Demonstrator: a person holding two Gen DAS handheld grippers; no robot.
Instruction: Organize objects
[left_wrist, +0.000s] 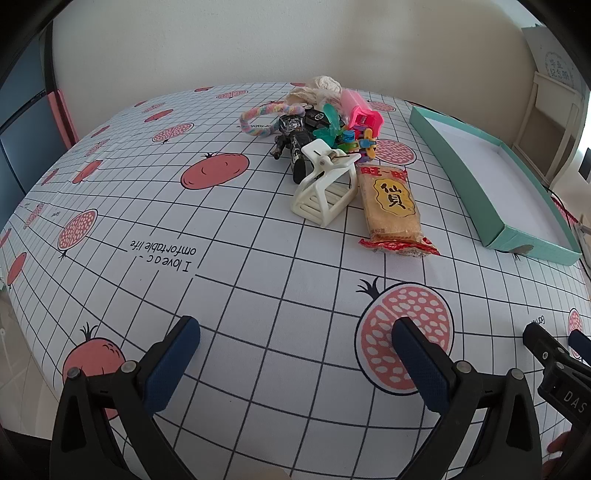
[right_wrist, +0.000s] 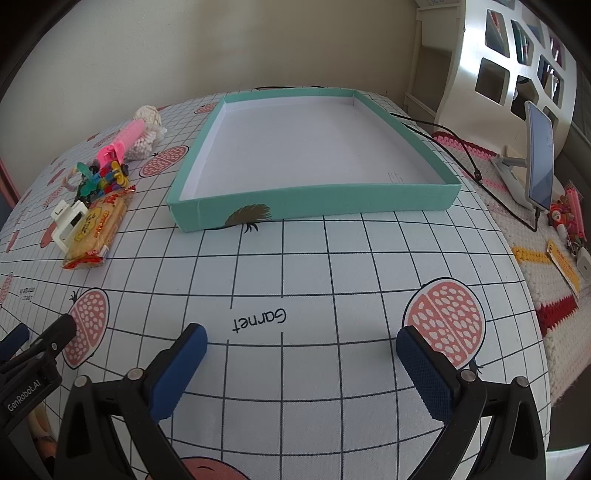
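A heap of small objects lies on the counter (left_wrist: 258, 295), which is covered by a white grid cloth printed with red fruit. The heap includes a white plastic clip (left_wrist: 325, 184), a rice-cracker packet (left_wrist: 393, 206) in clear wrap with red ends touching the clip's right side, a dark toy figure (left_wrist: 293, 142), a pastel braided loop (left_wrist: 264, 116), a pink plastic item (left_wrist: 360, 110), a cluster of coloured plastic pieces (left_wrist: 347, 138) and a cream bundle (left_wrist: 321, 88) at the far end. To the right of the heap, apart from it, stands a shallow teal box (right_wrist: 314, 203) with a white floor; nothing lies in it. The left tool (left_wrist: 295, 354) and right tool (right_wrist: 301, 356) hover over bare cloth at the near edge, each with blue-padded fingers spread wide and gripping nothing. Items at the back of the heap overlap and are hard to tell apart. Beyond the cloth's right edge a phone (right_wrist: 541, 158) leans on a stand.
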